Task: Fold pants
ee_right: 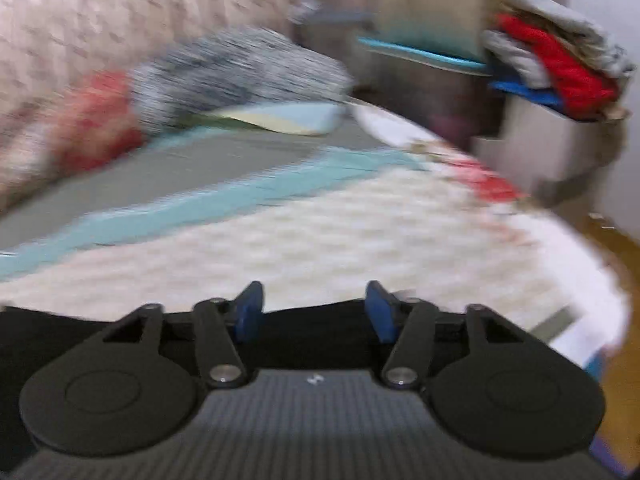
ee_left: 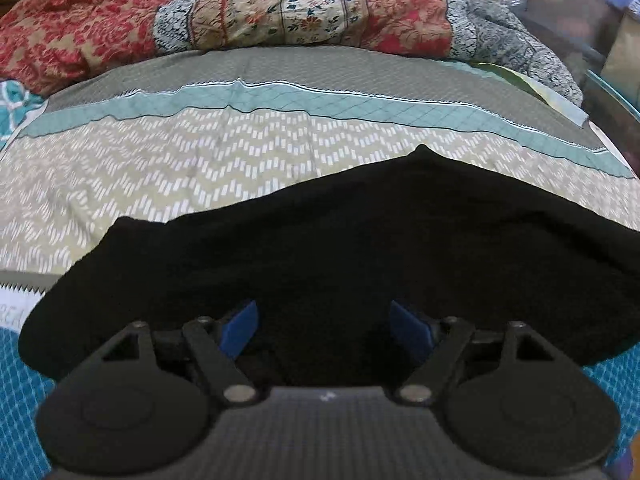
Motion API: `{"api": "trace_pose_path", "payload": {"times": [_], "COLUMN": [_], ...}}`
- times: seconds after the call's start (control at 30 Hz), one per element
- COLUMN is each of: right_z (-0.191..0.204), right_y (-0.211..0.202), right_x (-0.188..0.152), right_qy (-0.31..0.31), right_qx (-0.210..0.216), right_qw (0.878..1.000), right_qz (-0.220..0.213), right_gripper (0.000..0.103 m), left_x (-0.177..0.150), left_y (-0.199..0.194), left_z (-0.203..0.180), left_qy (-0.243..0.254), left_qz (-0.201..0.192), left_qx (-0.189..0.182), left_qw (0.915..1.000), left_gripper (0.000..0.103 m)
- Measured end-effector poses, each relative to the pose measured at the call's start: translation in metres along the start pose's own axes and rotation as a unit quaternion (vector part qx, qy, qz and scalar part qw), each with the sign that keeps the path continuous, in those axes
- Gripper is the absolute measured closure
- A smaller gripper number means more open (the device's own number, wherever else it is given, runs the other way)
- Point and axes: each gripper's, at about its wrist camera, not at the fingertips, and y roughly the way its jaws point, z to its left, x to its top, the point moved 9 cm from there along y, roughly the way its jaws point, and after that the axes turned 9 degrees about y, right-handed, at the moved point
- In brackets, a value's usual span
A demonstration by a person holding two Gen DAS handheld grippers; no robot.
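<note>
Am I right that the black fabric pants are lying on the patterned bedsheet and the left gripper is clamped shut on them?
Not quite. The black fabric pants do lie on the patterned bedsheet, but the left gripper is open: the left wrist view shows its blue fingers spread wide apart over the cloth, gripping nothing.

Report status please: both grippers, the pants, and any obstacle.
Left gripper open, over the black pants. Right gripper open at the pants' edge, view blurred. Pants lie on the bedsheet. Nothing in the way.
</note>
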Motion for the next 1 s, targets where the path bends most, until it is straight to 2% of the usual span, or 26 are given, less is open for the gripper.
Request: {"api": "trace_pose_path", "payload": {"times": [0.03,0.13,0.17,0.2,0.23,0.27,0.33,0.47,0.53,0.57,0.6,0.63,0.67,0.73,0.77,0.83,0.9,1.0], "right_z": [-0.011,-0.012,-0.005,0.002,0.011,0.016,0.014,-0.014,-0.017,-0.015,-0.012,-0.011,-0.013,-0.026,-0.039,-0.069,-0.092,-0.111], "right_y": [0.013,0.043,0.047,0.050,0.049,0.047,0.040,0.038,0.057,0.066,0.081,0.084,0.075,0.052,0.034,0.005,-0.006,-0.026], "right_x": [0.001,-0.010,-0.017,-0.025,-0.032,-0.033,-0.023,0.027,0.029,0.017,0.003,-0.005,-0.006,0.001,0.006,0.009,0.013,-0.011], "right_qy": [0.006,0.022,0.001,-0.038,-0.063,-0.073,-0.074,0.024,0.025,0.021,0.010,-0.007,-0.009,0.054,0.100,0.163,0.201,0.256], "right_qx": [-0.007,0.037,0.035,0.025,0.033,0.034,0.028,0.012,0.005,0.003,0.002,0.000,0.004,0.037,0.062,0.086,0.107,0.149], "right_qw": [1.000,0.994,0.993,0.992,0.990,0.990,0.994,1.000,1.000,0.999,0.998,0.998,0.999,0.998,0.993,0.982,0.973,0.955], "right_qz": [0.024,0.102,0.111,0.114,0.122,0.115,0.080,-0.004,0.002,0.026,0.064,0.065,0.047,0.017,-0.009,-0.036,-0.036,-0.022], "right_gripper": [0.035,0.036,0.050,0.078,0.091,0.092,0.093,0.093,0.090,0.087,0.077,0.076,0.076,0.067,0.062,0.062,0.060,0.059], "left_x": [0.001,0.003,0.003,0.005,0.006,0.006,0.007,0.009,0.010,0.011,0.012,0.013,0.015,0.019,0.022,0.027,0.033,0.040], "left_y": [-0.002,-0.005,-0.005,-0.005,-0.005,-0.005,-0.003,-0.003,-0.002,-0.002,-0.002,-0.004,-0.005,-0.010,-0.011,-0.012,-0.010,-0.002], "left_z": [-0.001,-0.011,-0.016,-0.022,-0.026,-0.031,-0.040,-0.057,-0.062,-0.064,-0.068,-0.070,-0.072,-0.076,-0.077,-0.082,-0.093,-0.115], "left_qy": [0.000,0.005,0.004,0.003,0.001,0.000,0.004,0.019,0.021,0.020,0.020,0.022,0.023,0.026,0.027,0.026,0.028,0.045], "left_qz": [0.002,0.005,0.006,0.007,0.008,0.009,0.013,0.017,0.019,0.020,0.020,0.019,0.016,0.008,0.005,0.000,-0.004,-0.004], "left_qx": [0.003,0.013,0.013,0.010,0.008,0.008,0.009,0.012,0.015,0.015,0.013,0.012,0.011,0.008,0.007,-0.001,-0.016,-0.037], "left_qw": [1.0000,0.9999,0.9999,0.9999,0.9999,0.9999,0.9999,0.9996,0.9995,0.9995,0.9995,0.9995,0.9995,0.9996,0.9996,0.9997,0.9995,0.9983], "left_gripper": [0.026,0.025,0.025,0.025,0.025,0.025,0.025,0.025,0.025,0.025,0.025,0.025,0.025,0.024,0.024,0.024,0.024,0.024]}}
